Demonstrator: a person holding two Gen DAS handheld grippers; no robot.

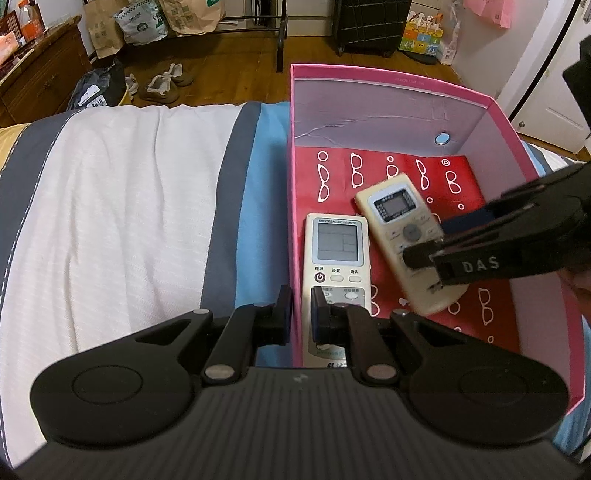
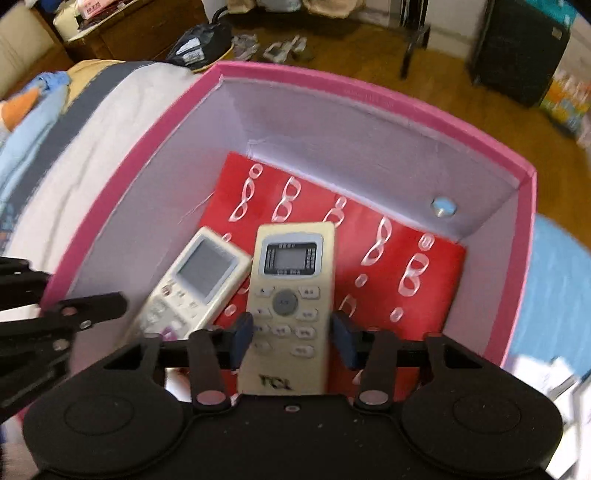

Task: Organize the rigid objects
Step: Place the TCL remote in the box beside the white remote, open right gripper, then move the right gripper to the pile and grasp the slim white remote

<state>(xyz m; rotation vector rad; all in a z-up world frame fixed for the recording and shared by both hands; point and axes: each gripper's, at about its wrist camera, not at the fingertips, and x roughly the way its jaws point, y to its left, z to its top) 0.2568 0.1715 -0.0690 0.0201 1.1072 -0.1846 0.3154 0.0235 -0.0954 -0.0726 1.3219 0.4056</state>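
A pink box (image 1: 391,79) with a red glasses-print sheet (image 1: 406,166) on its floor stands on the bed. A white universal remote (image 1: 338,258) lies inside by the left wall. My left gripper (image 1: 298,314) straddles the box's left wall, fingers close on either side of it. My right gripper (image 2: 291,338) holds a beige TCL remote (image 2: 291,291) between its blue pads, low inside the box, next to the white remote (image 2: 199,284). The beige remote also shows in the left wrist view (image 1: 402,236), with the right gripper (image 1: 439,240) over it.
The bed has a white, grey and blue striped cover (image 1: 129,206). Beyond it are a wooden floor with shoes (image 1: 162,83), paper bags (image 1: 192,16), a dark suitcase (image 1: 369,26) and a wooden cabinet (image 1: 37,74).
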